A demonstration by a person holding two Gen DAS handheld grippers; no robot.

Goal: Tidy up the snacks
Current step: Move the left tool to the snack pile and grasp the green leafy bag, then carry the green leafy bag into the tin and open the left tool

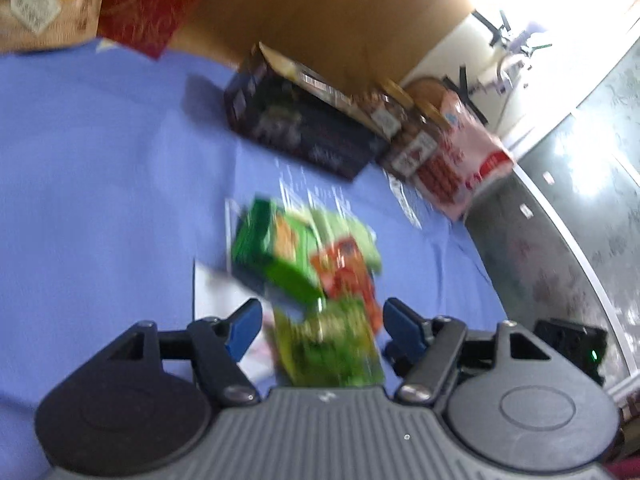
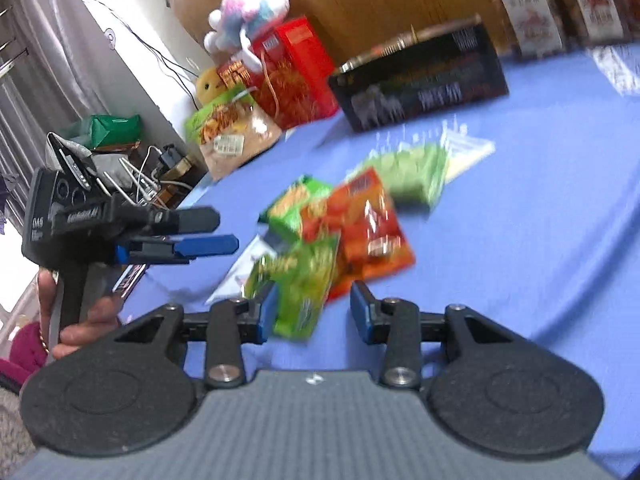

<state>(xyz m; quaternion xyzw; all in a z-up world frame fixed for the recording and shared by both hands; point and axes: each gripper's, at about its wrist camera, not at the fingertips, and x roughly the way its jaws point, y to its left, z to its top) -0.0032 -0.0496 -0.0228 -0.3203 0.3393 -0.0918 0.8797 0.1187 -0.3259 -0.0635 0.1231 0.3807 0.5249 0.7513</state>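
Right wrist view: right gripper point(image 2: 312, 312) spread wide, its left pad point(image 2: 267, 312) against a green snack packet point(image 2: 302, 292); grasp not closed. Four packets lie heaped mid-cloth, blurred: three green, one orange packet point(image 2: 360, 228). Left wrist view: left gripper point(image 1: 322, 326) parted around a green packet point(image 1: 332, 348) without clamping it. Behind on the blue tablecloth point(image 2: 520, 220) stand one black box point(image 2: 420, 80) and one red box point(image 2: 296, 68)
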